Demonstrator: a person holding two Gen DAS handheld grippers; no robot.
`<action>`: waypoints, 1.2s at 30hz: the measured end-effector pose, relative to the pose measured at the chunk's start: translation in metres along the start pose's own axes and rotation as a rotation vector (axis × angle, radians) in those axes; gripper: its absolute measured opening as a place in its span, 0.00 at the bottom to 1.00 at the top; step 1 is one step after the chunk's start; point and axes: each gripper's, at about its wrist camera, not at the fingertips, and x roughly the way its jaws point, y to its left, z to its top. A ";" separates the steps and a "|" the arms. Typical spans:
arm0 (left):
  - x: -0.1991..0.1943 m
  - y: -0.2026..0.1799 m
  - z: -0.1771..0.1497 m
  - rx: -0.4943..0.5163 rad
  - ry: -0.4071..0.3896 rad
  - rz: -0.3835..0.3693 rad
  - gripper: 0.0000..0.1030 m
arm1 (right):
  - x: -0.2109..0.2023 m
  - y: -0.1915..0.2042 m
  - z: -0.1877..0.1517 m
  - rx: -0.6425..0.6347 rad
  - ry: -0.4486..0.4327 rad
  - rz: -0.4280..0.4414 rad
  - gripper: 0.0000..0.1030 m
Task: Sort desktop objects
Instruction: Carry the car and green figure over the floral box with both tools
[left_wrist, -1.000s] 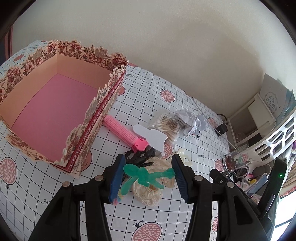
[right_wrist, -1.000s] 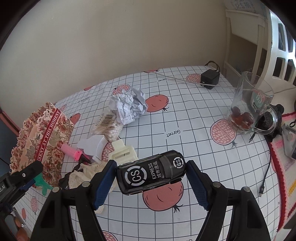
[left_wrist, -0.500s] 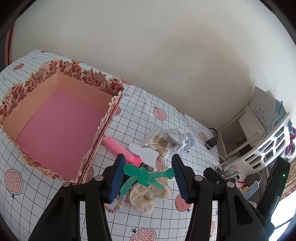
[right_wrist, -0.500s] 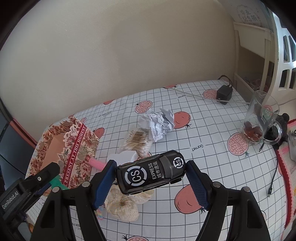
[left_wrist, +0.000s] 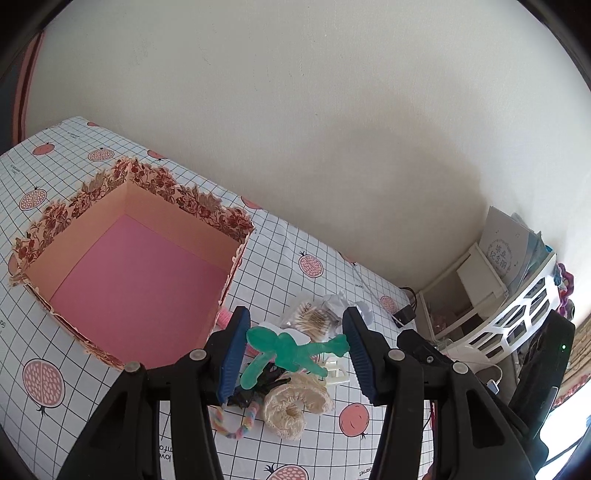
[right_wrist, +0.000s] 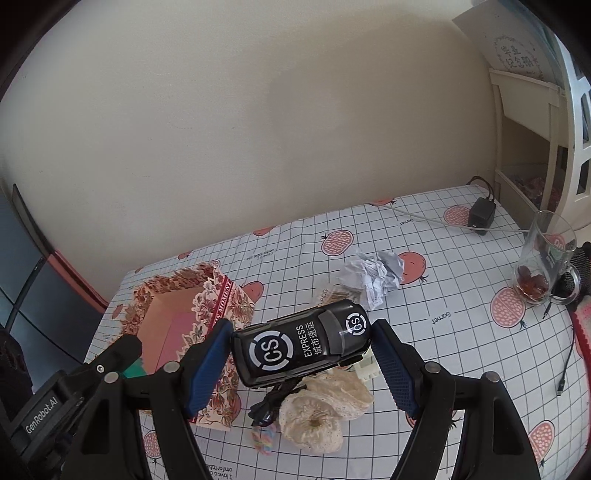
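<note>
Green translucent plastic figure (left_wrist: 291, 352), in the left wrist view, hangs crosswise in your left hand-held gripper (left_wrist: 293, 354), pinched end to end between the blue pads above the clutter, just beside the open floral-patterned cardboard box with the pink floor (left_wrist: 133, 284). Judge it light, thin and somewhat bendy: held only at its tips it could bow or pop free, so carry it gently. Below it on the desk (left_wrist: 44, 332) lie a cream crocheted piece (left_wrist: 295, 402) and a pastel braided hair tie (left_wrist: 236, 424), both soft and best pinched at the middle. In the right wrist view, your right hand-held gripper (right_wrist: 301, 354) clamps a black toy van marked "CS EXPRESS" (right_wrist: 301, 347) lengthwise; its glossy hard shell looks rigid but slippery, above the same crocheted piece, near the box.
</note>
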 end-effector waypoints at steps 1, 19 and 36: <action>-0.002 0.003 0.001 -0.004 -0.006 0.002 0.52 | 0.000 0.004 -0.001 -0.006 -0.001 0.005 0.77; -0.033 0.067 0.020 -0.118 -0.119 0.036 0.52 | 0.026 0.078 -0.023 -0.119 0.032 0.073 0.77; -0.052 0.130 0.031 -0.221 -0.192 0.065 0.52 | 0.048 0.133 -0.042 -0.187 0.053 0.115 0.77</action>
